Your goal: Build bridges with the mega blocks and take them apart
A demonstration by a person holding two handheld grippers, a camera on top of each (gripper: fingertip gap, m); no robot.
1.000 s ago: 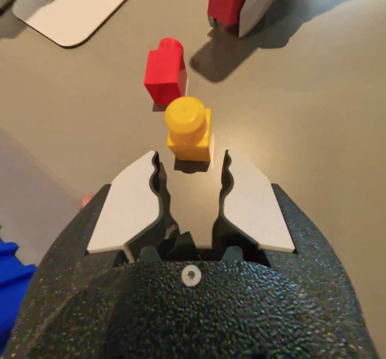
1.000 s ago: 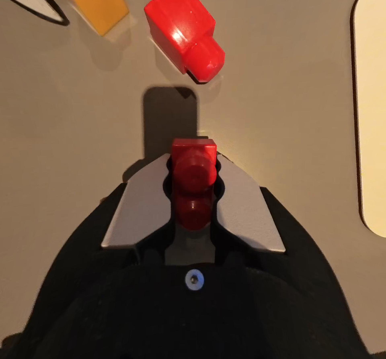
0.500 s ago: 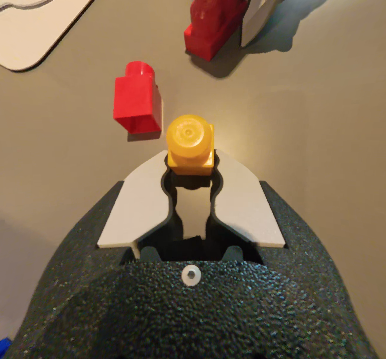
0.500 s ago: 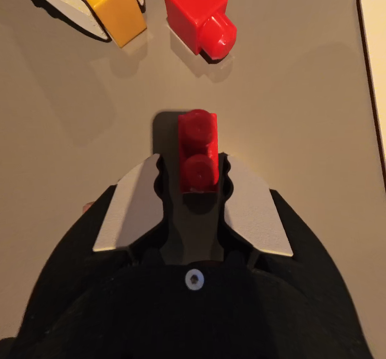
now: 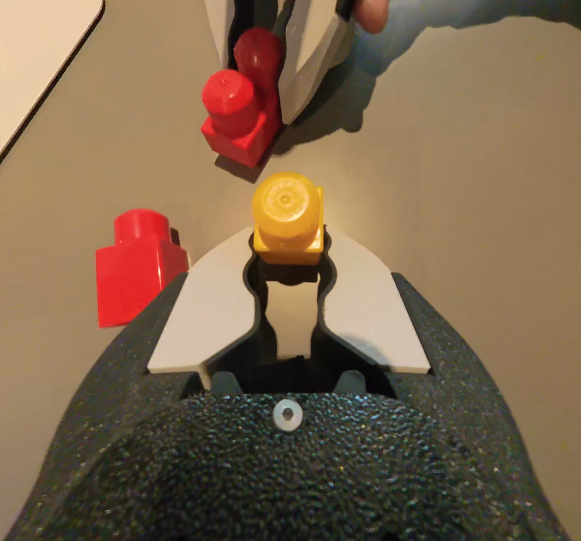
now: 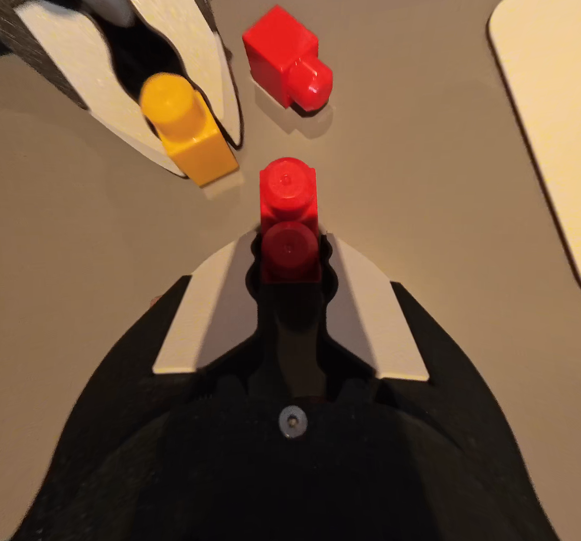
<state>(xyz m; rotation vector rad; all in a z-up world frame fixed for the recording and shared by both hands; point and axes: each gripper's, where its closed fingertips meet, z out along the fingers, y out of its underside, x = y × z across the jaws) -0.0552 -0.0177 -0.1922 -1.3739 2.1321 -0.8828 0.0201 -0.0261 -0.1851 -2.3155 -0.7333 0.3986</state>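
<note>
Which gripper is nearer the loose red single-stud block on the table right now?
Left. The left gripper, shut on the yellow block, sits right beside the loose red block. The right gripper, shut on the two-stud red block, is farther off.

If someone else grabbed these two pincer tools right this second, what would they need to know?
Left gripper: shut on the yellow block, one stud, upright.
Right gripper: shut on the two-stud red block, studs up.
Both blocks are close together, low over the grey table; whether they touch it is unclear.
The single-stud red block lies tipped on its side, untouched, beside the yellow one.
Done: two pieces gripped.
Left: nothing is joined yet. Likely stand the tipped red block up, then span the long red across both posts.
</note>
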